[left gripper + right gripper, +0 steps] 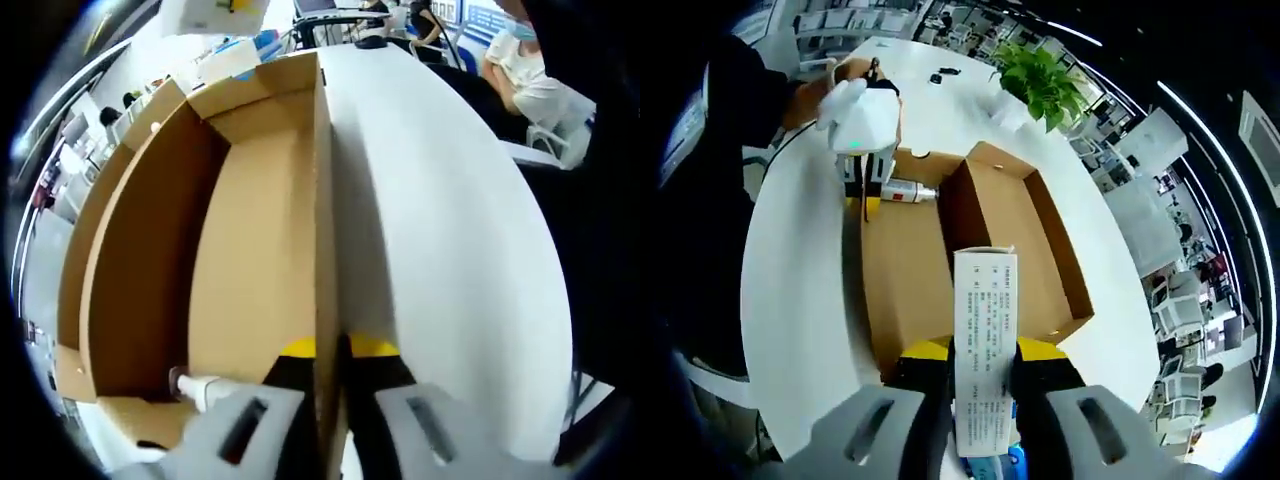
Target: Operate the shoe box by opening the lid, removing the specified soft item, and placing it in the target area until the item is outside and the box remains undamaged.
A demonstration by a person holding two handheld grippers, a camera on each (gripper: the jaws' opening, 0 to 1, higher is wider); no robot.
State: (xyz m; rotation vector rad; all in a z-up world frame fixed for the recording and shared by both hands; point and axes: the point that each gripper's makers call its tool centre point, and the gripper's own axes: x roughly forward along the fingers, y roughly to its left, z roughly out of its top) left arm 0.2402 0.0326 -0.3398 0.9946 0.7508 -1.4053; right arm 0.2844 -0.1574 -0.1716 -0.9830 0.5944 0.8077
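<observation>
The left gripper (331, 352) clamps the box (250, 230) wall between its jaws; the open box lies on a white table (450, 230).

Matt brown cardboard shoe box (250, 230) — smooth white table (450, 220), glossy printed paper packet (985, 350).

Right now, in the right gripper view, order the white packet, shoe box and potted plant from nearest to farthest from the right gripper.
1. white packet, held between the right gripper's jaws.
2. shoe box, open, just ahead on the table.
3. potted plant, far end, beyond the box.
</observation>
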